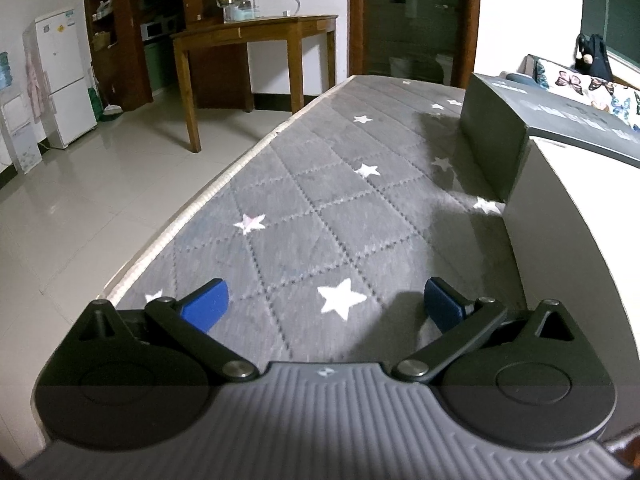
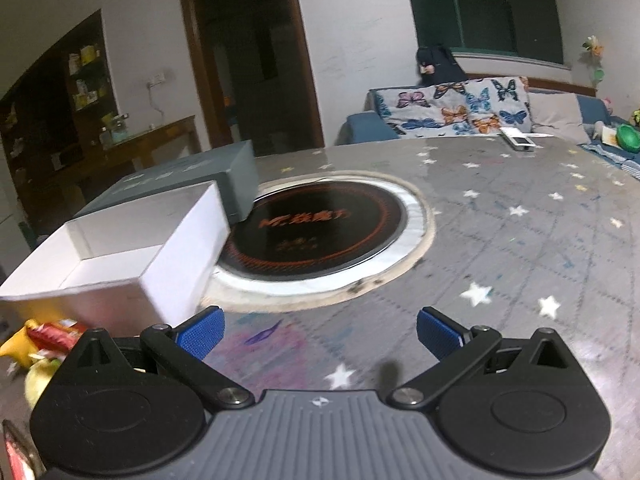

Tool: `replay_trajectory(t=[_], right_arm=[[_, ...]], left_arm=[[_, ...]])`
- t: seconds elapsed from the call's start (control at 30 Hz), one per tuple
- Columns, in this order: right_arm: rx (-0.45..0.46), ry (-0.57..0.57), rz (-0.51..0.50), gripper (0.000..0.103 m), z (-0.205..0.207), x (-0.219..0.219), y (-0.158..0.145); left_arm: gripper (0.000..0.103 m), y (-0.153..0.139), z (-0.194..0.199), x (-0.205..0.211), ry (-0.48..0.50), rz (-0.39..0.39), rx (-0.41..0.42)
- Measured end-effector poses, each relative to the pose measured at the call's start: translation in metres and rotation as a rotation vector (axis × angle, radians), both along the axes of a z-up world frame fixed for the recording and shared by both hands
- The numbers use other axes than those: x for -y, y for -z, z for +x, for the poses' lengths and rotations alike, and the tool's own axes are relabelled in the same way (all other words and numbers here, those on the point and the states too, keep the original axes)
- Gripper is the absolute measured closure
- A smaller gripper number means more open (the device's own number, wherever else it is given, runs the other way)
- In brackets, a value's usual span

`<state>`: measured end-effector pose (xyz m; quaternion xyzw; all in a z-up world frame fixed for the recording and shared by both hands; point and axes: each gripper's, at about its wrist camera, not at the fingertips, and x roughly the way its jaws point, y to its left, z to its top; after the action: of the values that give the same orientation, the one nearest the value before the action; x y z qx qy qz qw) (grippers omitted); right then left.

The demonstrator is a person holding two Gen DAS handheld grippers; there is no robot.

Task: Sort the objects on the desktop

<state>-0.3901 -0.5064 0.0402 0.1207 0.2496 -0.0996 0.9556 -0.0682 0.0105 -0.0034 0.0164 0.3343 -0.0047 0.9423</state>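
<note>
White open-topped box (image 2: 120, 256) long axis running away leftward; both grippers' fingers (image 1: 206, 304) (image 2: 202, 336) wide apart, empty.

In the right wrist view, the colourful packets (image 2: 48, 334) at eight o'clock sit partly behind the tool body and white box (image 2: 120, 268), too blurred to identify. The dark box (image 1: 560, 120) at two o'clock in the left view runs off the picture's edge, its lettering unreadable.
</note>
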Motion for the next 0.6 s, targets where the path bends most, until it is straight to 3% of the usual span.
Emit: replay_trajectory(t=[0.6], right_arm=[[0.01,-0.088,-0.019,0.0,0.0,-0.036,0.006]], left_arm=[[0.0,-0.005,-0.043,0.002,0.062,0.017,-0.026]])
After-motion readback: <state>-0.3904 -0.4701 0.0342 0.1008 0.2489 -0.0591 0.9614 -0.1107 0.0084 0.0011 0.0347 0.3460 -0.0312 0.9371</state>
